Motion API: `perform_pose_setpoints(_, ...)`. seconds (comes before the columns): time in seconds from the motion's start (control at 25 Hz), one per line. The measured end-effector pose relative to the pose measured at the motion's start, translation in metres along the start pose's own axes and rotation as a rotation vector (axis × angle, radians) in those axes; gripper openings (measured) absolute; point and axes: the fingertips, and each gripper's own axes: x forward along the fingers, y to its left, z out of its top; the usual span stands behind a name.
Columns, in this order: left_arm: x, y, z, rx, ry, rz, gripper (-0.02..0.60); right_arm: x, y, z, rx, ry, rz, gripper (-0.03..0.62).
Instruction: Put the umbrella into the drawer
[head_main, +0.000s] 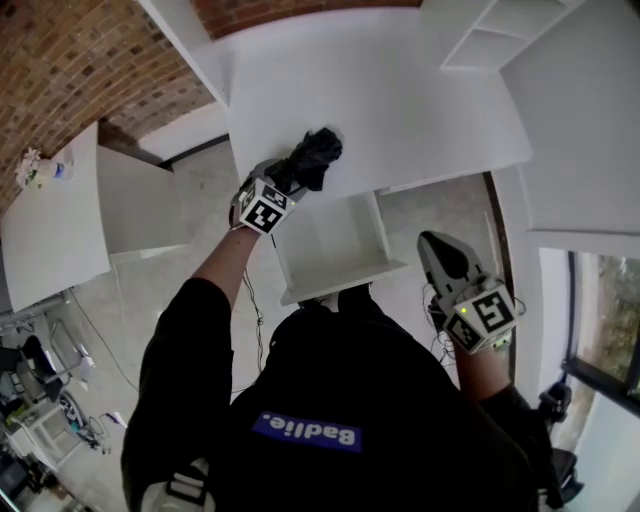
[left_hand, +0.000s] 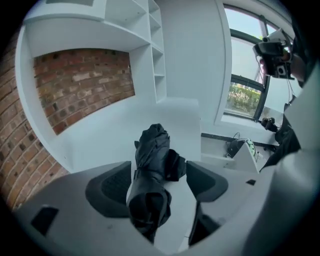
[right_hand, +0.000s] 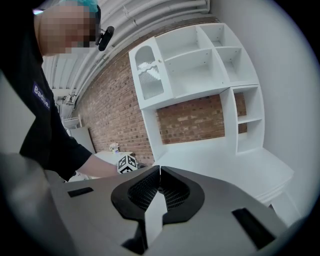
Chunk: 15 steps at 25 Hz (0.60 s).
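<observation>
The umbrella (head_main: 315, 158) lies on the desk (head_main: 400, 100) near its front edge, between the wide-open jaws of the left gripper (left_hand: 159, 167), not yet gripped. The drawer (head_main: 330, 240) below stands open. The right gripper (right_hand: 159, 172) is closed and empty. Grasping and placing remain.

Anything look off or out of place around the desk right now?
Only the black folded umbrella: it lies on the white desk top, between the open jaws of the left gripper, its fabric loosely bunched with a flap sticking out sideways. The white drawer below stands open. Nothing spilled or broken.
</observation>
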Motion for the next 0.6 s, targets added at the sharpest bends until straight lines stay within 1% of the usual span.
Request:
perform_pose_setpoints(0.12, 0.024, 0.012, -0.014, 0.014, 0.072, 0.006, 0.337, -0.01, -0.018, -0.003, 0.023, 0.024, -0.064, 0.031)
perform_pose_setpoints(0.24, 0.043, 0.015, -0.026, 0.064, 0.136, -0.008, 0.339, -0.017, -0.026, -0.007, 0.028, 0.021, -0.088, 0.031)
perform_pose_setpoints(0.32, 0.052, 0.016, -0.034, 0.084, 0.184, -0.019, 0.341, -0.021, -0.031, -0.009, 0.035, 0.023, -0.102, 0.031)
perform_pose_setpoints(0.4, 0.059, 0.018, -0.041, 0.081, 0.224, -0.034, 0.341, -0.023, -0.033, -0.011, 0.038, 0.023, -0.105, 0.031)
perform_pose_setpoints(0.52, 0.065, 0.019, -0.045, 0.065, 0.246, -0.069, 0.336, -0.027, -0.038, -0.015, 0.048, 0.039, -0.135, 0.031)
perform_pose_setpoints(0.6, 0.068, 0.015, -0.049, 0.049, 0.253, -0.098, 0.31, -0.033, -0.043, -0.018, 0.051, 0.052, -0.155, 0.031)
